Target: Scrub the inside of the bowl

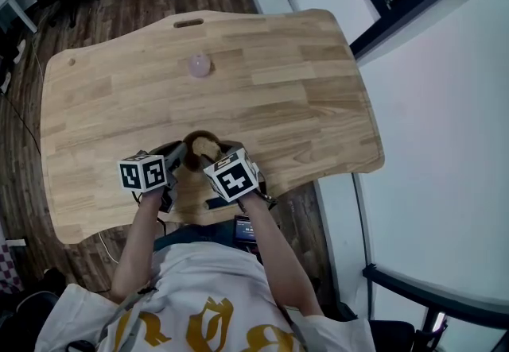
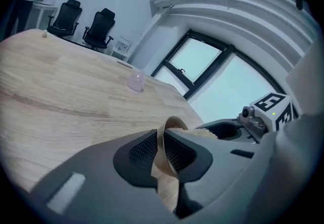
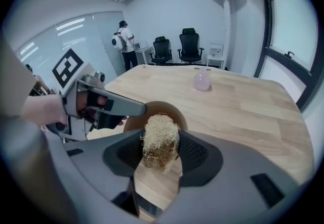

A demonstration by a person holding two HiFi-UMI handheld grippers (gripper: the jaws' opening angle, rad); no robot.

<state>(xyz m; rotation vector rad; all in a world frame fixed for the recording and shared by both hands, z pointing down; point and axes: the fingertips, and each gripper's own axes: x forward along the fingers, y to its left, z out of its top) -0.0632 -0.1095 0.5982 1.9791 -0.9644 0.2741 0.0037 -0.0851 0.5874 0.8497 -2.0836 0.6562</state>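
Observation:
A brown wooden bowl (image 1: 203,141) stands near the table's front edge, between my two grippers. My left gripper (image 2: 162,139) is shut on the bowl's wall (image 2: 163,170), one pad inside and one outside the rim. My right gripper (image 3: 161,143) is shut on a pale fibrous scrubber (image 3: 160,128), which it holds just over the bowl's (image 3: 158,108) near rim. In the right gripper view the left gripper (image 3: 132,108) reaches in from the left onto the bowl's edge. The left gripper view shows the scrubber's top (image 2: 201,133) past the bowl's rim. Most of the bowl's inside is hidden.
A small pink rounded object (image 1: 199,65) sits on the wooden table (image 1: 302,80) toward its far side. Black office chairs (image 3: 175,46) and a standing person (image 3: 125,37) are beyond the table's far end. A window wall (image 1: 413,40) runs along the right.

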